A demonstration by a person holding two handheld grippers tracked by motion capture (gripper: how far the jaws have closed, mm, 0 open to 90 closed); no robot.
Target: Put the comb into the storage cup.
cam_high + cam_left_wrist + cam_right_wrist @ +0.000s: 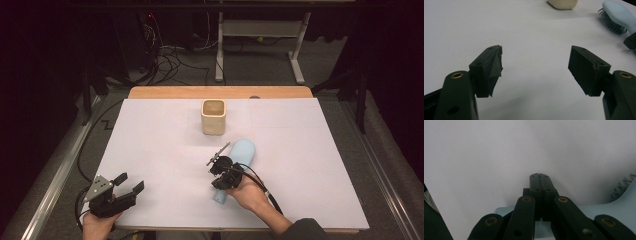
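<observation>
**Hairbrush under the right tool, cup waiting beyond**

- Light blue hairbrush (239,156) lies on the table, bristles turned sideways toward the left tool, head pointing at the cream cup (213,116), handle end near the person's right hand (248,192). Judgement: laid along the line to the cup, it looks set up for a lift and drop-in, head or handle first.
- Right tool (220,172) sits directly over the brush handle, just short of the head. Right gripper view shows its 2 jaws clenched flat together with nothing between them, blue plastic lying beneath. Whether the tool presses on the handle I cannot tell. Judgement: pinning or nudging rather than gripping.
- Left tool (131,182) rests well to the left of the brush, near the table's front edge, jaws spread and empty. Judgement: parked, out of the way.
- Cup stands upright beyond the brush head, apart from it, mouth open and empty as far as visible.
- Table (150,140): white sheet over a wooden top, a strip of wood bare behind the cup.
- Room: dark, grey carpet, tangled cables and a white desk frame behind the cup's side.
</observation>
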